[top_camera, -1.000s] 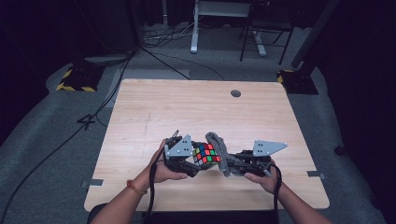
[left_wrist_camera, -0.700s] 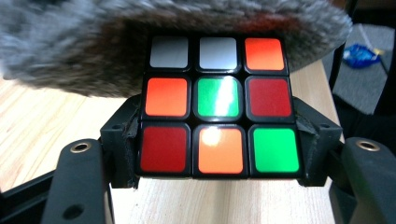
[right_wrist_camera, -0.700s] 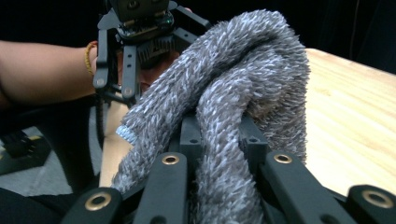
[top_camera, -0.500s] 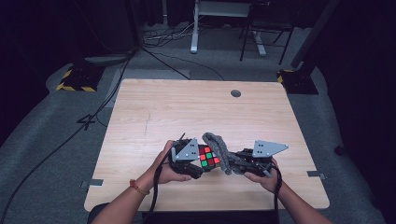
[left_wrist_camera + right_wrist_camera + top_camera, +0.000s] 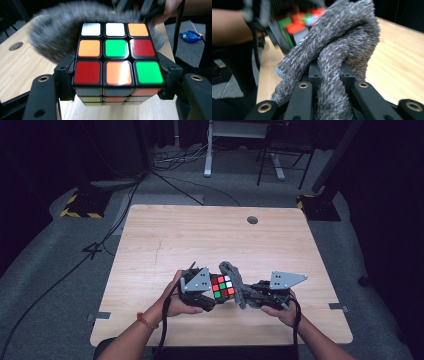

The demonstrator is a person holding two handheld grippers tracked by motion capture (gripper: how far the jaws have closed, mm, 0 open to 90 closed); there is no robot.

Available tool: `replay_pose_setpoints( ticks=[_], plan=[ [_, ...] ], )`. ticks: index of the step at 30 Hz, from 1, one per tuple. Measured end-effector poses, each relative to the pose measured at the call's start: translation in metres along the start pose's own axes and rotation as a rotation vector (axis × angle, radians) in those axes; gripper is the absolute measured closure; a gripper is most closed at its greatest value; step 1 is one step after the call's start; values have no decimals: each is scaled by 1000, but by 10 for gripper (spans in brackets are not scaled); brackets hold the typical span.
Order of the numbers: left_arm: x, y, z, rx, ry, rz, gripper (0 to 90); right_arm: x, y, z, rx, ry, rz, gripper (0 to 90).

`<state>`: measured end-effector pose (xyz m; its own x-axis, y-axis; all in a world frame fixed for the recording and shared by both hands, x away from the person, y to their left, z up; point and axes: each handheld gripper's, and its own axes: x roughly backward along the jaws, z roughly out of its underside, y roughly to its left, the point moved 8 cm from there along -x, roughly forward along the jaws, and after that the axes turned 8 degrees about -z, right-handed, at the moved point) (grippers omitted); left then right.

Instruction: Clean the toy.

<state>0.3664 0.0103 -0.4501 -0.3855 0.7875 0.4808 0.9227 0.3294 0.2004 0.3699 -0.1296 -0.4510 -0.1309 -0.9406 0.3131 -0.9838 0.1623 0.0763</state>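
Cube (image 5: 119, 58) sits clamped between the jaws of the left gripper (image 5: 200, 292), held just above the tabletop (image 5: 210, 235) near its front edge, while the right gripper (image 5: 260, 295) is closed on a bunched grey cloth (image 5: 342, 50) pressed against the cube's far side. Step looks like wiping the cube; next move probably calls for dragging the cloth across another face. Cloth blurs in the left gripper view, and the contact point is hidden.
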Motion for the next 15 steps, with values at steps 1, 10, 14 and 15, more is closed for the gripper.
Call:
replay_pose_setpoints(
  ticks=[1, 10, 14, 15],
  plan=[
    [-1, -1, 1, 0, 7, 0, 330, 1, 1, -2, 4, -7, -4, 772],
    [-10, -5, 4, -29, 47, -5, 332, 2, 2, -6, 38, 2, 34, 772],
    [2, -3, -6, -11, -20, -12, 333, 1, -5, 1, 24, 55, 75, 773],
    [5, -2, -9, -14, -36, -13, 333, 0, -7, 5, 16, 74, 81, 773]
  ],
)
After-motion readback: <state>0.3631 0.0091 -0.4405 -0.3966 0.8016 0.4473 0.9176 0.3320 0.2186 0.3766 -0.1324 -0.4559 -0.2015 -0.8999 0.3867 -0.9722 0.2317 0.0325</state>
